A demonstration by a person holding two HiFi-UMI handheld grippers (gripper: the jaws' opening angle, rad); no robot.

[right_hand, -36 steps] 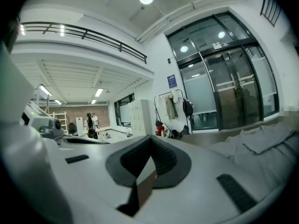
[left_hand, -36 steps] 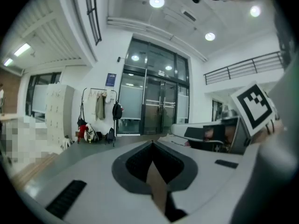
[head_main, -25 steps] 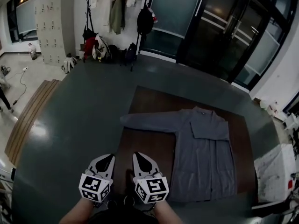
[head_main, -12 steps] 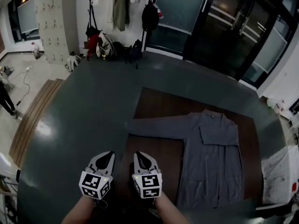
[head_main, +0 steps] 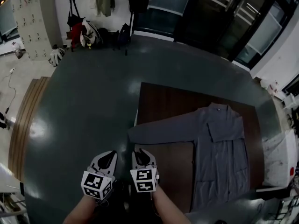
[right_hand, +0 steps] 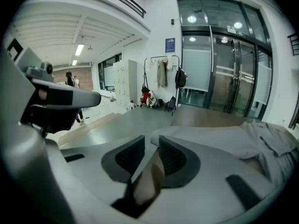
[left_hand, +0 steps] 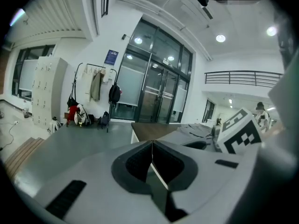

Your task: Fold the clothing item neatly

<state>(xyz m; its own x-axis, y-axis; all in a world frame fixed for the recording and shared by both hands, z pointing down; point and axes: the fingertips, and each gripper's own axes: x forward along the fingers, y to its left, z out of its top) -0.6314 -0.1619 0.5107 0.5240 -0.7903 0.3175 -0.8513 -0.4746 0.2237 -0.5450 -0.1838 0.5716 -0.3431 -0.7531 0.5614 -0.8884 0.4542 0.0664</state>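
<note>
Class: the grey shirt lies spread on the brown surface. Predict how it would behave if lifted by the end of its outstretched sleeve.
Probably floppy: the grey shirt lies flat, so it would drape. The sleeve would likely rise first, dragging the body after. It looks thin, so likely light; it may slide on the smooth brown surface.

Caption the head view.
Left gripper shut, right gripper just opening, empty, both beside the sleeve of a grey shirt on a brown table.

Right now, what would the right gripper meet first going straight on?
Probably the cuff end of the outstretched grey sleeve, just beyond the right gripper; its jaws have just been opening, nothing between them.
</note>
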